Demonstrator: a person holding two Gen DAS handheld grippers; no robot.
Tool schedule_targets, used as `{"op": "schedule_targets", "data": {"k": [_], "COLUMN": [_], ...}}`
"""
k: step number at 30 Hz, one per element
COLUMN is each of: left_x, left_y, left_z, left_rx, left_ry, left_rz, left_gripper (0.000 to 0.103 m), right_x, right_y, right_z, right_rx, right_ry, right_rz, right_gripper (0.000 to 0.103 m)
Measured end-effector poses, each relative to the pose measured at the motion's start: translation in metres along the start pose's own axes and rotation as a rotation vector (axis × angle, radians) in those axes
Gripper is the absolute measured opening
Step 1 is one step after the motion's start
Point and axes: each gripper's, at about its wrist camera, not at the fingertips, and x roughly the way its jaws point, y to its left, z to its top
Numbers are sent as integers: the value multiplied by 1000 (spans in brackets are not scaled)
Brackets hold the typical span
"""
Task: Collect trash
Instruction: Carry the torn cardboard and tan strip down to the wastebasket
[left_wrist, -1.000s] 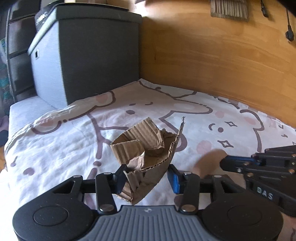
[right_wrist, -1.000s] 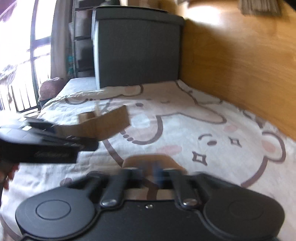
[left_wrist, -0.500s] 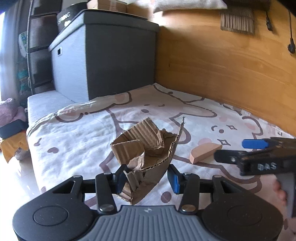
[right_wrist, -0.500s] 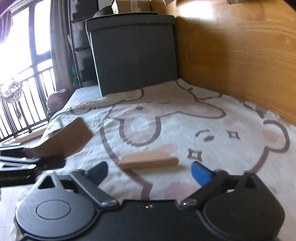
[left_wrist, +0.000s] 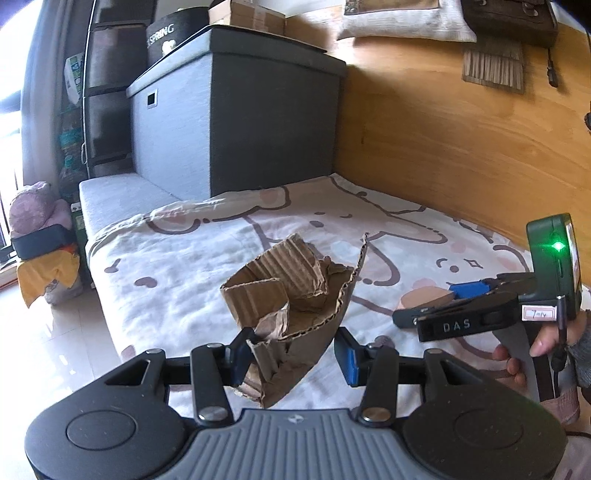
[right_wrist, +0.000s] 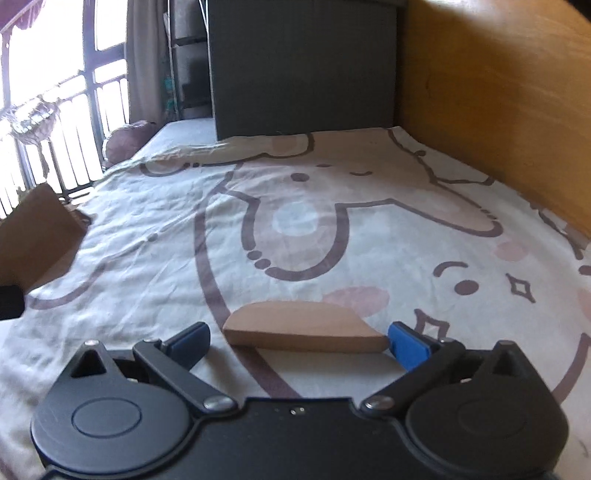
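Bed with cartoon-print sheet: left gripper is clamping light, crushable torn corrugated cardboard; right gripper, jaws spread, is straddling stiff tan flat wedge-shaped piece, best pinched across its ends.

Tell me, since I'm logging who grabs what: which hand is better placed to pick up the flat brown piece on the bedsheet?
Right. The right gripper is open around the brown piece, while the left gripper holds torn cardboard.
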Motion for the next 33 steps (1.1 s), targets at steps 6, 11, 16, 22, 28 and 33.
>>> {"op": "schedule_targets", "data": {"k": [6,11,16,22,28,33], "left_x": [-12,-27,-45,-73,-102,-123], "left_y": [5,7,7,5,-1,0], "left_z": [-2,-2,1,3,2,-5], "left_rx": [-19,-34,-52,-86,-96,-114], "left_ry": [-1,-6,-9,-24,-34,-31], "left_rz": [19,38,68,81,103,128], "left_gripper": [48,48,48,48,48,48], "right_x": [-10,-37,-71,-117,-148,-170], "right_y": [11,27,39,51,62,70], "right_z": [-2,-4,-2,0,-4,-8], "right_rx": [-16,-54,-39,-3,-1,-3], "right_ry": [11,-5,-35,-71,-80,-94], "right_rz": [-47,-52,-34,-10,-3,-4], "right_gripper": [93,93,93,93,93,93]}}
